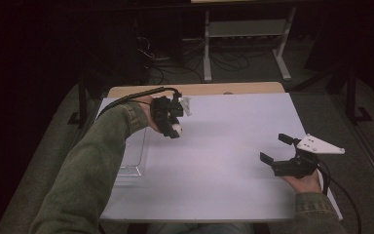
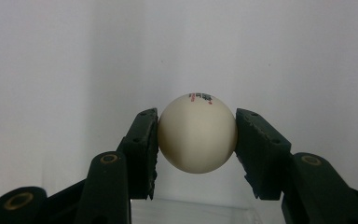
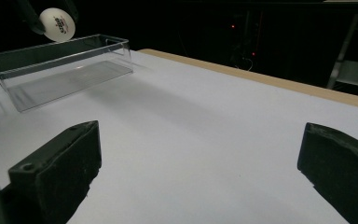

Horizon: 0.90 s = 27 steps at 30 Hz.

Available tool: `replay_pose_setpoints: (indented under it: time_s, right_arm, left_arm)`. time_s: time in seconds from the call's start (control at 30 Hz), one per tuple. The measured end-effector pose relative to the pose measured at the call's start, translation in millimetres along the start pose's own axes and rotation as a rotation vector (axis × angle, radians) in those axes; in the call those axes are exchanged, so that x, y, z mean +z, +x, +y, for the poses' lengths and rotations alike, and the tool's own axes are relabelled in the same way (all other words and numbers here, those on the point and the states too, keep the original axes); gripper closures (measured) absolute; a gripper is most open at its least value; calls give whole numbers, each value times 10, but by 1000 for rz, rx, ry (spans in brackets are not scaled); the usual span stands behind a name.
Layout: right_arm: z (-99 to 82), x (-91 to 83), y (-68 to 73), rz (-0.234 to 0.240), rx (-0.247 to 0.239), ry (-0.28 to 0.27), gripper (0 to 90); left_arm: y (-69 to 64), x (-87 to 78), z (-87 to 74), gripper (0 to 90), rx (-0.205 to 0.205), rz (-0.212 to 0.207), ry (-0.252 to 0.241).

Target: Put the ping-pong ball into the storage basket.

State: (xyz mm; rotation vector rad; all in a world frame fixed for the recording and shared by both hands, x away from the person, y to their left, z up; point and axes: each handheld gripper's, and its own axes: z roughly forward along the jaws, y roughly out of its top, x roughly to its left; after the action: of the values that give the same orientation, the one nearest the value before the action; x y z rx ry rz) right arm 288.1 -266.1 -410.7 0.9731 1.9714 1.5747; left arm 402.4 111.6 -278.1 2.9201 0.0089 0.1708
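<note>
A white ping-pong ball with small printed marks sits clamped between the two black pads of my left gripper. In the high view that left gripper hangs above the left part of the white table, the ball showing at its tip. From the right gripper view the same ball floats just above the far rim of a clear plastic tray. My right gripper rests low at the table's right side, jaws spread wide with nothing between them.
The clear tray lies near the left edge of the white table, below my left forearm. A wooden strip borders the far edge. Beyond it stand a metal frame and floor cables in the dark.
</note>
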Motion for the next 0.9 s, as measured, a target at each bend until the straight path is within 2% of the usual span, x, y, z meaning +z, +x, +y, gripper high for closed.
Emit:
replay_pose_setpoints:
  time_s: [0.13, 0.43, 0.9]
  right_arm:
    - [0, 0, 0, 0, 1, 0, 0]
    - [1, 0, 2, 0, 0, 2, 0]
    - [1, -7, 3, -1, 0, 0, 0]
  left_arm:
    - [-19, -21, -23, 511, 4, -27, 4]
    - [-48, -27, -82, 510, 4, -48, 42]
    - [-61, -81, -184, 511, -4, -30, 80]
